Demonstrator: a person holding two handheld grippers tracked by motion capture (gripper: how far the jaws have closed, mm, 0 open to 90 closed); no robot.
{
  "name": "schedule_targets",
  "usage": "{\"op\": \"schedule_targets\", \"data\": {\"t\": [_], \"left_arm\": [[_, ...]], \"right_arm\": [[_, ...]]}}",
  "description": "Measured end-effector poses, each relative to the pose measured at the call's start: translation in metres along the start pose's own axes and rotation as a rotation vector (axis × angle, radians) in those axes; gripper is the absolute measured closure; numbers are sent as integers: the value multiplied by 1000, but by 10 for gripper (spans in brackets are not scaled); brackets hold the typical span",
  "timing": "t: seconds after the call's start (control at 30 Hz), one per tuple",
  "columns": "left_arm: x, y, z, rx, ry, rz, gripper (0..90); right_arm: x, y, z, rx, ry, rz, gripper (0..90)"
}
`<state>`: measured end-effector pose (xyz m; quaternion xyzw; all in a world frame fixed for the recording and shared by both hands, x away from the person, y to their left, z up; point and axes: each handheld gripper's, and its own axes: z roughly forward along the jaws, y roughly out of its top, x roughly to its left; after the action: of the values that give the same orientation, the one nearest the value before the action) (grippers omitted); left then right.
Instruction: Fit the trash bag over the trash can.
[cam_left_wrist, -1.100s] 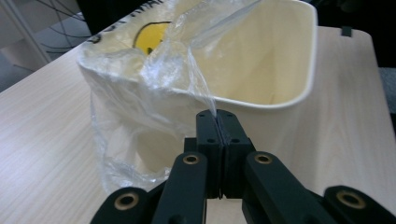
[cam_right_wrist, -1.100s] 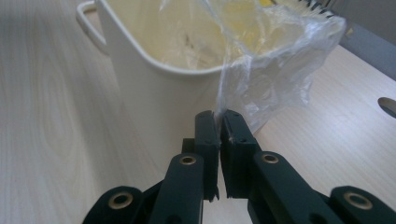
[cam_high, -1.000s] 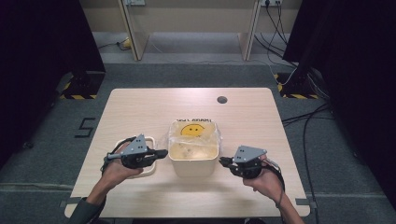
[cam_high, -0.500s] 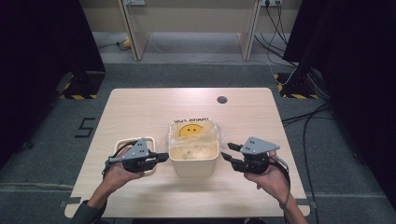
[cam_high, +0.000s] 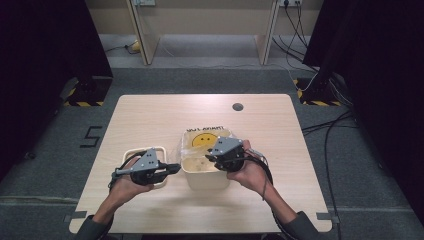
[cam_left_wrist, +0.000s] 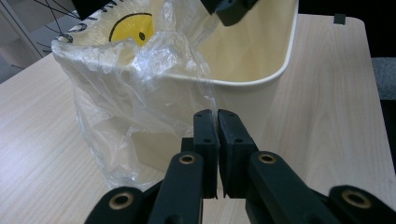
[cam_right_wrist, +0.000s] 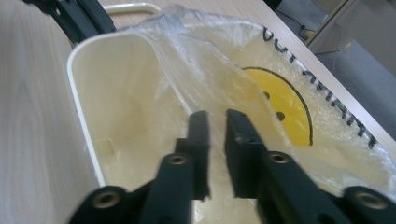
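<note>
Right gripper (cam_high: 212, 153) now above wooden table (cam_high: 150, 115)

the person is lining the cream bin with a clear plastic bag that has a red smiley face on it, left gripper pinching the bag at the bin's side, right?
Not quite: the smiley face on the clear plastic bag is yellow, not red, as the right gripper view shows. The rest holds: the bag drapes over the cream bin, and the left gripper is shut on the bag film at the bin's side.

A cream bin (cam_high: 205, 172) holds a clear plastic bag (cam_right_wrist: 261, 93) printed with a yellow smiley face and black lettering.
</note>
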<state>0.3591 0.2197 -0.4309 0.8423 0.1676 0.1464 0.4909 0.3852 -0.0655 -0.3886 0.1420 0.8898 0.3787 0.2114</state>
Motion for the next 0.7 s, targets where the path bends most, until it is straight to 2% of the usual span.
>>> {"op": "schedule_targets", "data": {"t": [0.07,0.1,0.2,0.3,0.37,0.4,0.47,0.5,0.53,0.57,0.6,0.63,0.67,0.7], "left_arm": [[0,0,-3,-5,3,0,864],[0,0,-3,-5,3,0,863],[0,1,-5,-13,1,2,860],[-3,3,-6,-12,10,9,858],[-5,3,-8,-11,10,17,858],[-6,3,-9,-15,9,19,852],[-7,1,-12,-18,-1,30,847],[-7,0,-12,-13,3,37,838],[-6,-2,-10,-14,5,19,837],[-6,-2,-10,-19,1,10,838],[-6,-2,-10,-19,1,10,839],[-6,-1,-9,-20,2,8,839],[-7,0,-9,-25,0,9,841],[-8,2,-9,-35,-3,6,842]], "right_arm": [[2,-2,-11,-18,1,-9,894],[2,-2,-11,-18,1,-9,894],[9,-3,-31,-48,8,-19,900],[13,-1,-39,-68,16,-25,900],[20,2,-45,-82,45,-24,900],[28,1,-50,-81,67,-34,900],[32,0,-52,-82,69,-38,900],[35,-2,-54,-85,60,-40,882],[31,-2,-56,-103,2,-20,775],[27,-1,-55,-99,-21,-18,731],[22,1,-53,-84,-18,-11,670],[22,1,-53,-84,-18,-11,670],[18,2,-49,-76,-16,6,612],[15,6,-37,-66,-33,45,490]]}}
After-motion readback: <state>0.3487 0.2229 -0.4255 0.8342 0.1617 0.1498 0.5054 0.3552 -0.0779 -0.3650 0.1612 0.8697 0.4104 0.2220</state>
